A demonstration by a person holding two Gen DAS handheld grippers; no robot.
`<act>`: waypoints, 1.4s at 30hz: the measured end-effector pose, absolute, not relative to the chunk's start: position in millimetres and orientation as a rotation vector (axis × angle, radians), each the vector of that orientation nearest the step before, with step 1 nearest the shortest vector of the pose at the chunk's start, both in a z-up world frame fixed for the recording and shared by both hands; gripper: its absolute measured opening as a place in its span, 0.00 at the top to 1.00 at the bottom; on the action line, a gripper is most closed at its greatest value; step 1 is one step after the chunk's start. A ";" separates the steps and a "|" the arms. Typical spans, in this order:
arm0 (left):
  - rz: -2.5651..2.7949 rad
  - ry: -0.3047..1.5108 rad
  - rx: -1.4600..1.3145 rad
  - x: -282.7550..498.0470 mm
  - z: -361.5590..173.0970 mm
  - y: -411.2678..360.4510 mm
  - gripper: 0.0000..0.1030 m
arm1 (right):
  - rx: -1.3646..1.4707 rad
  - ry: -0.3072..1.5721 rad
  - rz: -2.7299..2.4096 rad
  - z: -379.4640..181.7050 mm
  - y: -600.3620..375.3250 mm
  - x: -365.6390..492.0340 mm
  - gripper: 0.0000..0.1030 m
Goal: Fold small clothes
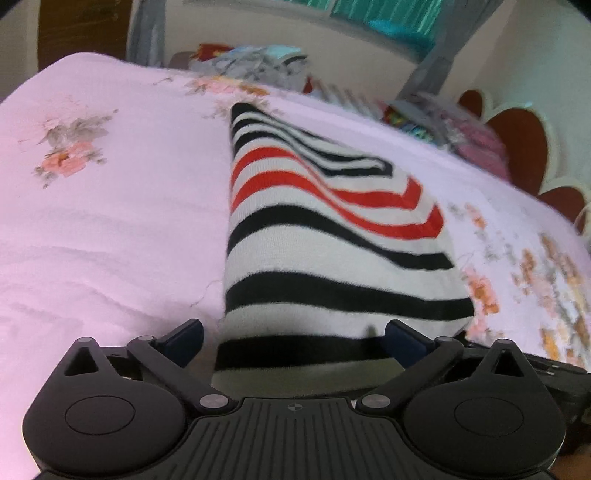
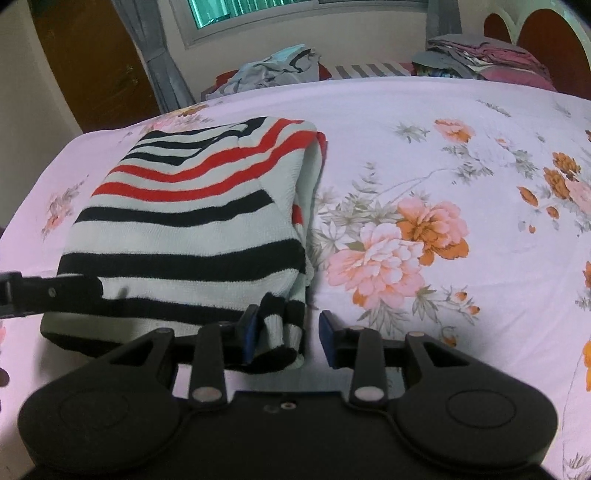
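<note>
My left gripper (image 1: 293,341) is wide open around the near edge of the folded striped sweater (image 1: 314,236), and my right gripper (image 2: 286,334) is open around its near right corner, holding nothing. The sweater's bottom layers are hidden. It lies near the left edge of the flowery bed sheet (image 2: 424,155), with blurry clothes piles (image 2: 280,68) and a window (image 2: 251,14) beyond.

A bed (image 2: 424,122) covered by a pale pink sheet printed with pink and orange flowers carries a folded sweater (image 2: 192,229) with black, red and white stripes, lying on the left part in the right wrist view. Heaps of mixed clothes (image 2: 280,66) sit along the far edge.
</note>
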State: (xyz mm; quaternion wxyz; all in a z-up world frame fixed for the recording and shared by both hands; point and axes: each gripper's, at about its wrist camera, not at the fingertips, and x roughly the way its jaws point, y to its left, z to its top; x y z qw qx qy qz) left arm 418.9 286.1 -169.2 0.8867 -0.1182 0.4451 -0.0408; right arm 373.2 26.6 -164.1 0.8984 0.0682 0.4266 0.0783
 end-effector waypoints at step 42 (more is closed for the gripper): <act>0.125 0.685 0.012 397.6 -103.2 248.7 0.00 | 0.130 0.730 0.195 -110.9 18.1 372.7 0.40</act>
